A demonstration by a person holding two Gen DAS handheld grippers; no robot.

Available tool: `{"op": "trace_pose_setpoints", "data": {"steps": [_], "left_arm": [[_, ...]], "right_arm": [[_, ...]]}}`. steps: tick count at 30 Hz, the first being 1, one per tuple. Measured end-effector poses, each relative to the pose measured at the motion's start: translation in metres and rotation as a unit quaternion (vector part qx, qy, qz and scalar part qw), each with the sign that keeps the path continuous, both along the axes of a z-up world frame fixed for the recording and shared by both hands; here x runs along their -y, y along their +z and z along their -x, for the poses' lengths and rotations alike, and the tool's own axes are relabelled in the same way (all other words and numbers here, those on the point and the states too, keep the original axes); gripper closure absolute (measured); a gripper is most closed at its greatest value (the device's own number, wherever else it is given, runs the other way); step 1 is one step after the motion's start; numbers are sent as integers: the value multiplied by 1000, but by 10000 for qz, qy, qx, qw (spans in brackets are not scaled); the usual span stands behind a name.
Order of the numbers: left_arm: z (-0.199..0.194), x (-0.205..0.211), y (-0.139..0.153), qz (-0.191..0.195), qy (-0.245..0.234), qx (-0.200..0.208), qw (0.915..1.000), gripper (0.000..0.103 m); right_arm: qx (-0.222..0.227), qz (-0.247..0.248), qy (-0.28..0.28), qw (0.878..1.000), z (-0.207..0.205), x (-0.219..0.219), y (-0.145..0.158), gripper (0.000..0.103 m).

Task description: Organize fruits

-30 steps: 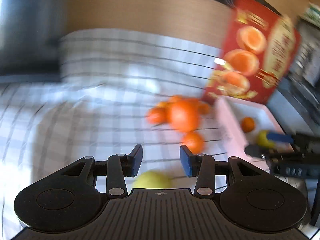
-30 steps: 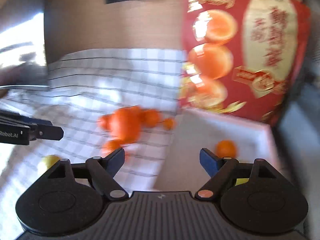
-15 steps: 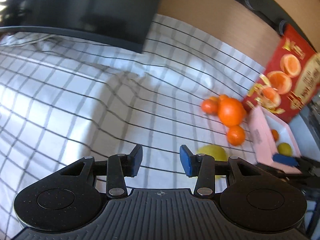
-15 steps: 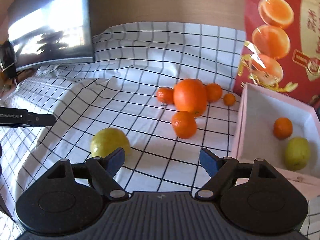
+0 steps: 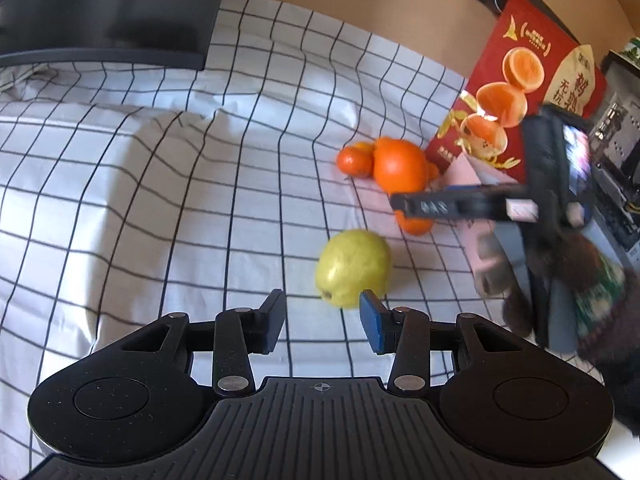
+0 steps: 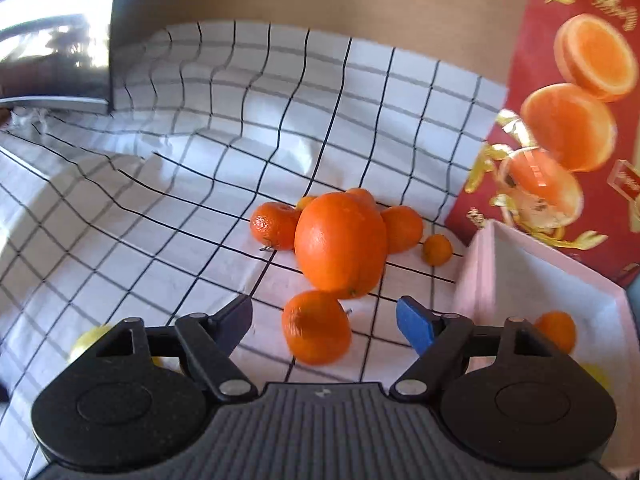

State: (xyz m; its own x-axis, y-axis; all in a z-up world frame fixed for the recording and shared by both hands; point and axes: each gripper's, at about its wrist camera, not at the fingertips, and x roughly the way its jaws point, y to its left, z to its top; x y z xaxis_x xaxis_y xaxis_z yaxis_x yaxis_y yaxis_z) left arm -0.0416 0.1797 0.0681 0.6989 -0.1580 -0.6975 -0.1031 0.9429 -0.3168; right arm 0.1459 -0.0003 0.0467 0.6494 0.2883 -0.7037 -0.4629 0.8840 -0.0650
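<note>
A yellow-green apple [image 5: 354,266] lies on the checked cloth just ahead of my open, empty left gripper [image 5: 322,322], a little right of its centre line. A big orange [image 6: 340,244] sits among several small mandarins. One mandarin [image 6: 316,326] lies between the fingers of my open right gripper [image 6: 324,326], not gripped. The right gripper also shows in the left wrist view [image 5: 460,204], above a mandarin [image 5: 414,224]. The pink-white tray [image 6: 520,264] at right holds a mandarin [image 6: 558,330] and a partly hidden yellow fruit [image 6: 596,374].
A red orange-printed box [image 6: 576,120] stands behind the tray. A dark monitor [image 5: 104,12] stands at the back left on the wrinkled checked cloth [image 5: 120,184]. The apple's edge shows at the lower left in the right wrist view [image 6: 90,338].
My right gripper has moved forward and down to the mandarin in front of the big orange. My left gripper has swung right, towards the apple. Both stay open.
</note>
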Motion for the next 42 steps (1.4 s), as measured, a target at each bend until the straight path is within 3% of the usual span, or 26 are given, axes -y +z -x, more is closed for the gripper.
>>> {"op": "trace_pose_setpoints", "data": {"steps": [3,7,8,14,20,31,36,42], "left_arm": [[4,-4,-1,7,43,-41,10000,58],[3,-13,-1,19,124,-38,9999,58],[1,-15,-1,25,134,-42,9999,58],[-22,-12,-2,-16,-34,-19,10000,58],[-50,5,3,-161,-383,153,9990,58],[-78,47,-5,-1067,-1022,71,9890,55],[-80,54,-1,-1031,-1153,133,9879,54],[-74,64,2,-918,-1281,234,9872,54]], "right_arm": [[-220,112,21,9997,-16,-11,-10,32],[-363,280,137,9989,-21,-20,-19,57],[-307,345,136,9988,-18,-21,-19,60],[-458,-6,446,9980,7,-8,-4,62],[-573,-372,496,9964,58,23,9,62],[-468,-179,-468,9976,110,120,1,65],[-61,85,-817,9966,123,139,5,65],[-405,-415,-754,9955,122,138,0,65]]}}
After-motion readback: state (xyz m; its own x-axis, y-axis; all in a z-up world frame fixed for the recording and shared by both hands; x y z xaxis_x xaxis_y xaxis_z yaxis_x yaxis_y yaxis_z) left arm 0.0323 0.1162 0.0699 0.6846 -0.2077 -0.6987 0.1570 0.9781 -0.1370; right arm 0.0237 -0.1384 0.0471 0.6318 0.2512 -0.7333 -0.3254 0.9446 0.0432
